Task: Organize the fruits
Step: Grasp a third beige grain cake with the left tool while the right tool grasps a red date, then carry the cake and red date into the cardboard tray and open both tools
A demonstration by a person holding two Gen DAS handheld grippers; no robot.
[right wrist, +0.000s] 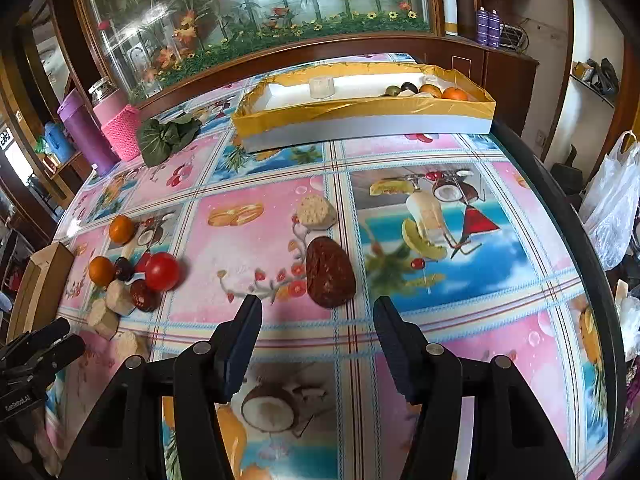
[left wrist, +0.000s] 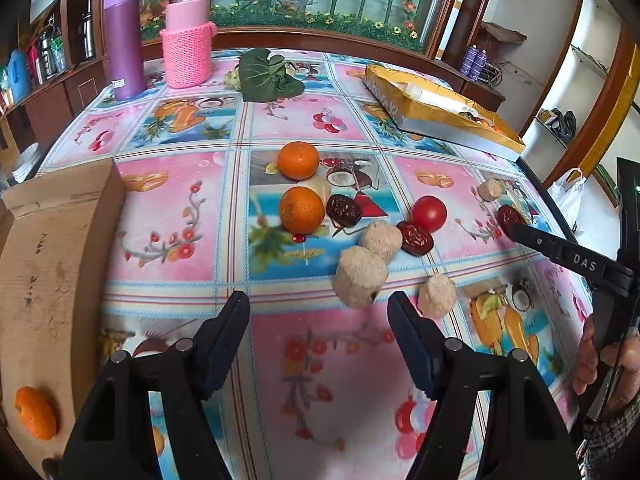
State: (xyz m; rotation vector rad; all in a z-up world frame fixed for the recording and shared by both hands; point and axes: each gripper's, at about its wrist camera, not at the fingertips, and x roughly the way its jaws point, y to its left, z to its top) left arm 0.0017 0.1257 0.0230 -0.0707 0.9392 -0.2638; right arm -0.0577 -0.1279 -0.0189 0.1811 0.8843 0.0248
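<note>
Two oranges (left wrist: 301,209) (left wrist: 298,160), a red tomato (left wrist: 429,213), dark red dates (left wrist: 343,210) and several beige fuzzy fruits (left wrist: 360,276) lie on the table. My left gripper (left wrist: 318,312) is open and empty, just short of the beige fruits. A cardboard box (left wrist: 52,264) at left holds one orange (left wrist: 36,412). My right gripper (right wrist: 318,316) is open and empty, just before a big dark red date (right wrist: 330,272); a beige fruit (right wrist: 317,210) lies beyond. The yellow-rimmed tray (right wrist: 360,120) holds several fruits at its right end.
A purple flask (left wrist: 123,36), a pink knit-covered bottle (left wrist: 187,32) and a green leafy vegetable (left wrist: 266,76) stand at the table's far side. The table edge (right wrist: 568,216) runs along the right, with plastic bags (right wrist: 612,208) beyond. A glass cabinet backs the table.
</note>
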